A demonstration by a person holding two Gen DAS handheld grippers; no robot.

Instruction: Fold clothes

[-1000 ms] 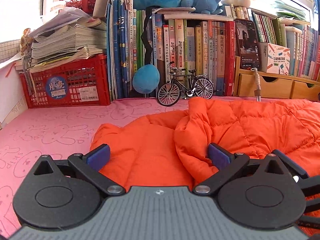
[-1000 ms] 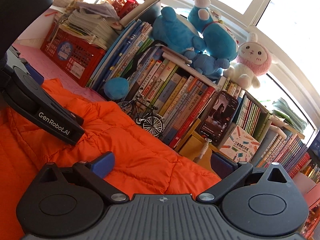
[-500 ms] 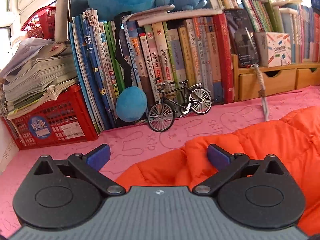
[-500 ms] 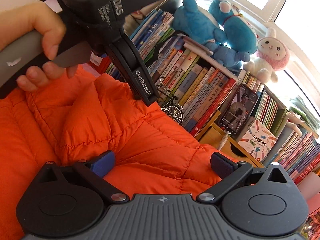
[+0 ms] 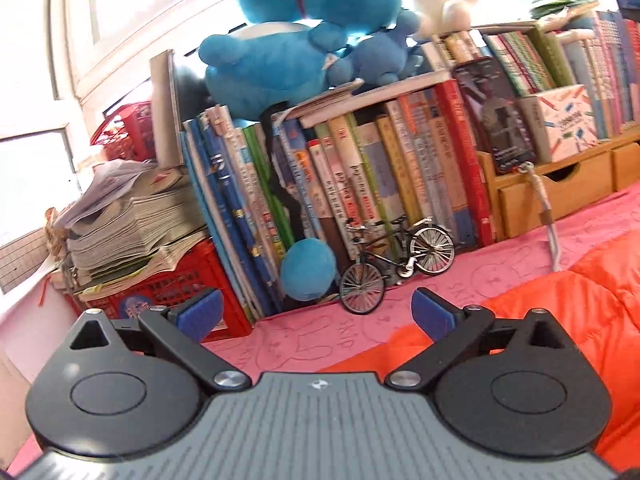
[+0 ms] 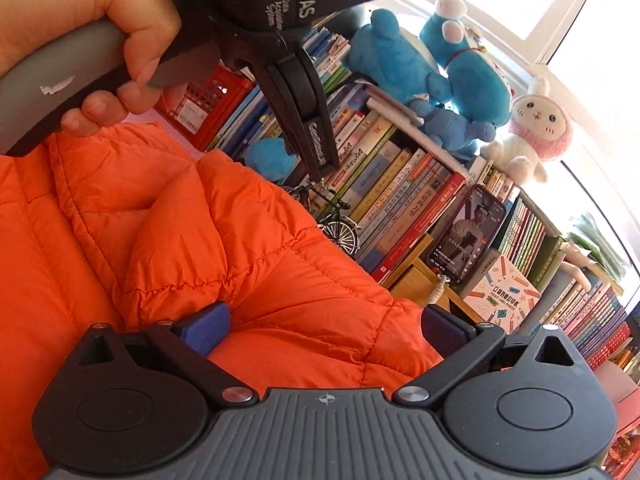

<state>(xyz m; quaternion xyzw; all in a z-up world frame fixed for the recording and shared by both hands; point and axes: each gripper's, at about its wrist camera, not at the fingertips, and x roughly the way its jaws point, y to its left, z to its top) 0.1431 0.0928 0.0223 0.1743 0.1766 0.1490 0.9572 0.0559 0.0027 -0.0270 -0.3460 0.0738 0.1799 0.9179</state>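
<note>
Both my jaws are spread wide right now with nothing pinched in either. My left gripper has lifted up and away: a second ago the orange puffer jacket filled the gap between its pads, and now that gap only frames pink table cover, with the jacket off past the right-side pad and slipping under the body. Straight ahead of those jaws sits the little model bicycle, then the row of books and the red crate out to the left.

My right gripper hasn't moved much. It's low over the jacket, the left pad right at a puffy fold, the right pad at the jacket's edge toward the shelf. Further out and up to the left I can see my own left hand holding the other gripper well above the fabric, where a second ago it was down low beside it.

So I'd say the left side just let go of a fold and is resetting. The jacket looks bunched, not flat, so there's plenty of folding left, and the next grab probably needs a fresh edge.
</note>
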